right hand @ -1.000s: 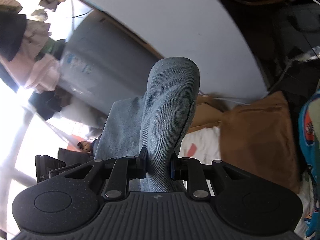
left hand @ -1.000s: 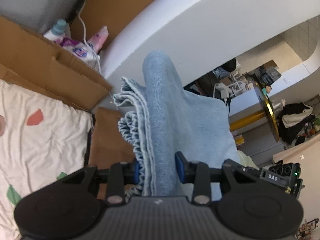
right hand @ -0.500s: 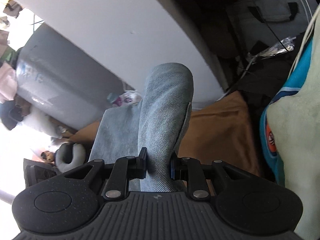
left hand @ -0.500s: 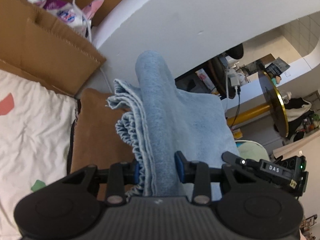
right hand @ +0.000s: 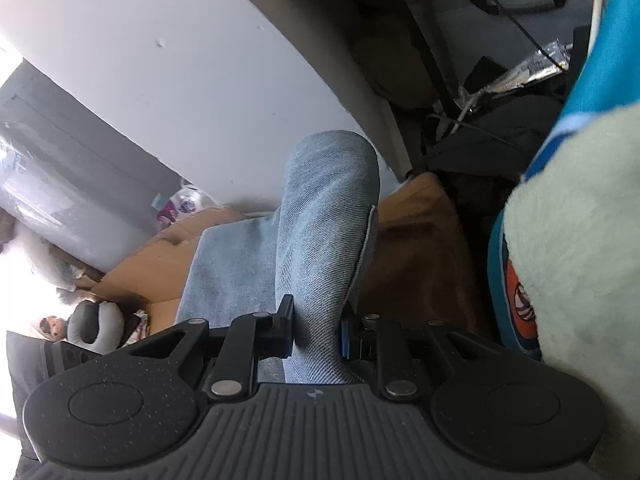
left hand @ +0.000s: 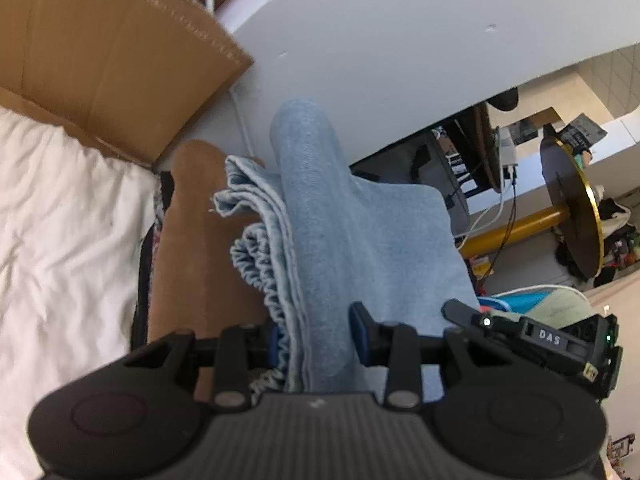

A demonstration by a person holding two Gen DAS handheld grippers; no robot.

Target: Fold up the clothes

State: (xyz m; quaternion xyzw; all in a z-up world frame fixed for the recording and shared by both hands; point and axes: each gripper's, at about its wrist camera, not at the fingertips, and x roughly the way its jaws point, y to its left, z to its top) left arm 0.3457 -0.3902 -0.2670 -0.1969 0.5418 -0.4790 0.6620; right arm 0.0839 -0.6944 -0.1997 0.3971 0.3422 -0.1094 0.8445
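- Left tool (left hand: pixel 316 336) is clamped partway closed on a thick bunch of light-blue denim garment (left hand: pixel 360 240); both blue pads press the cloth, with the ruffled elastic edge and several layers stacked against the left pad.
- Right tool (right hand: pixel 314 328) is closed tighter on a narrower roll of the same denim garment (right hand: pixel 320 232), gripped from both sides, a stitched seam running along its right edge.
- In each view the cloth rises from between the pads as a rounded hump straight ahead of the tool, then drapes inward toward the other hand, so the garment's long axis appears to run hand to hand, slung between the two grips.
- Below and ahead lie a brown fabric surface (left hand: pixel 188 272), a white sheet (left hand: pixel 60 220) and a cardboard box flap (left hand: pixel 120 52); the denim hangs above them, and I cannot tell whether any hem touches.
- Right tool's body (left hand: pixel 560 340) shows at the right edge of the left view, so the hands are near each other and about level.
- Neither hand is clearly nearer the landing spot; the lay-down likely depends on keeping both grips level so the span meets the brown fabric flat, not bunched.
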